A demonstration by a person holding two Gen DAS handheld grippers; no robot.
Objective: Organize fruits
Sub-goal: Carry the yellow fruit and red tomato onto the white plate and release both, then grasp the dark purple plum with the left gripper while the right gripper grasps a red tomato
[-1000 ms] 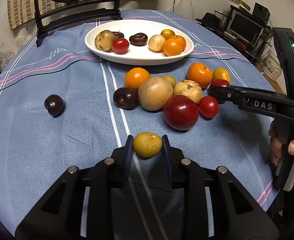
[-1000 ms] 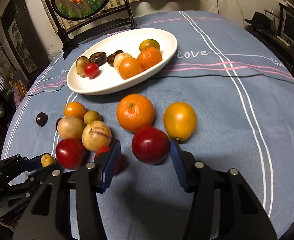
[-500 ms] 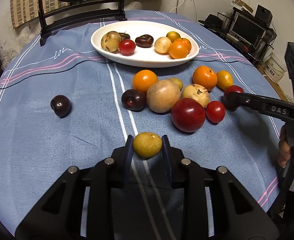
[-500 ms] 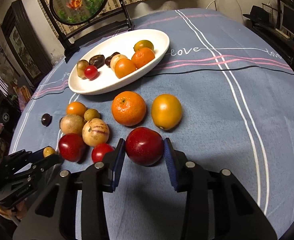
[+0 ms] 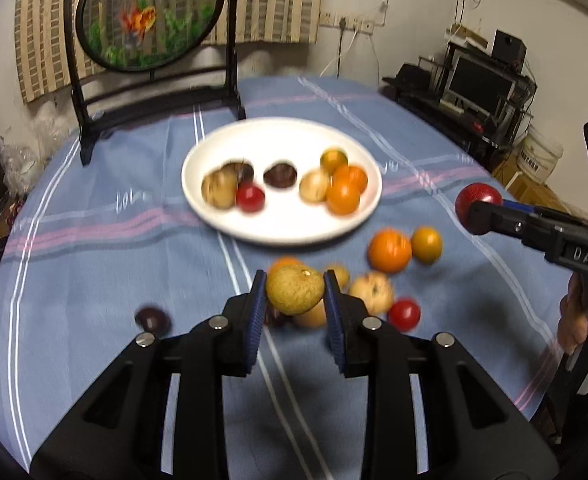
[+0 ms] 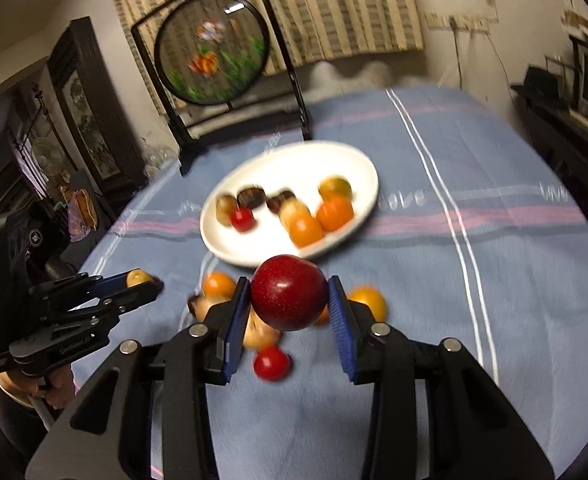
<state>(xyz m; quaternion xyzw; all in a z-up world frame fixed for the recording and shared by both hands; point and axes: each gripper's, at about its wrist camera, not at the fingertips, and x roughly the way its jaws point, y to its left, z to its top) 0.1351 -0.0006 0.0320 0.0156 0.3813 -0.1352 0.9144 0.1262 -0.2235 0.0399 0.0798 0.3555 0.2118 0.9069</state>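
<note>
- Left wrist view: the left gripper point(image 5: 295, 294) is clamped on a yellow-green fruit point(image 5: 294, 289), both blue pads pressed to its sides, the fruit lifted clear of the blue tablecloth point(image 5: 94, 272).
- Same view: a white plate point(image 5: 214, 216) sits toward the far edge of the table, carrying a brownish fruit point(image 5: 218, 190), a cherry tomato point(image 5: 250, 197), a dark fruit point(image 5: 280, 176), a pale fruit point(image 5: 313, 186) and oranges point(image 5: 343, 196).
- Same view: loose fruit lies between plate and gripper, among them an orange point(image 5: 389, 251), a yellow-orange fruit point(image 5: 426, 245), a pale speckled fruit point(image 5: 371, 288) and a red tomato point(image 5: 403, 314). A dark plum point(image 5: 152, 319) lies apart toward the left edge.
- Same view: at the right, the right gripper point(image 5: 478, 211) holds a red apple point(image 5: 475, 199) above the cloth, a hand point(image 5: 579, 316) on its handle.
- Right wrist view: the right gripper point(image 6: 289, 304) grips the red apple point(image 6: 289, 298) narrowly between its pads, raised over the loose fruit.
- Same view: the plate point(image 6: 357, 168) is beyond the apple, toward the far edge; a red tomato point(image 6: 270, 363) lies just below the apple on the cloth.
- Same view: at the left, the left gripper point(image 6: 142, 282) carries the yellow-green fruit point(image 6: 138, 278).
- Same view: a round framed goldfish picture point(image 6: 212, 49) stands at the table's far edge.
</note>
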